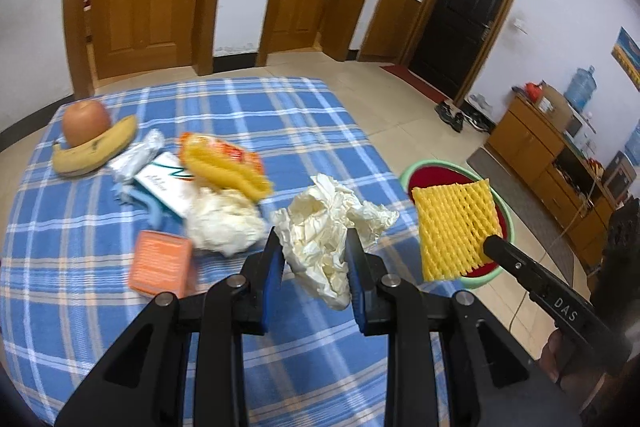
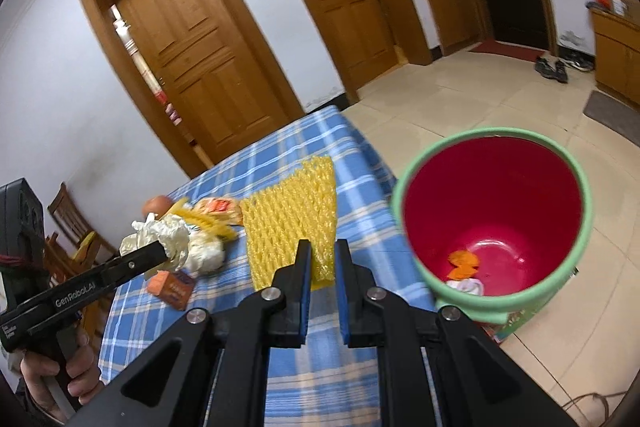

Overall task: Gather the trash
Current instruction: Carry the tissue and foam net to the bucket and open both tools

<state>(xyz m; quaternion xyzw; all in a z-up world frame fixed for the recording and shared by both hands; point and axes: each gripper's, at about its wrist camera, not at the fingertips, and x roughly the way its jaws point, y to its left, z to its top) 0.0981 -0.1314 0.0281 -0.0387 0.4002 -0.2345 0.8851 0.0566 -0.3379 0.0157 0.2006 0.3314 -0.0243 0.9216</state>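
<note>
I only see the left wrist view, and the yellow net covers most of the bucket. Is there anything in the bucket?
Observer: Yes. The bucket holds an orange scrap and a white scrap at its bottom.
Operator: Is the net over the opening?
Observer: No. In the right wrist view the net hangs left of the bucket, over the table edge.
Operator: How do the right tongs hold it?
Observer: The right tongs pinch one lower corner between the blue pads.
</note>
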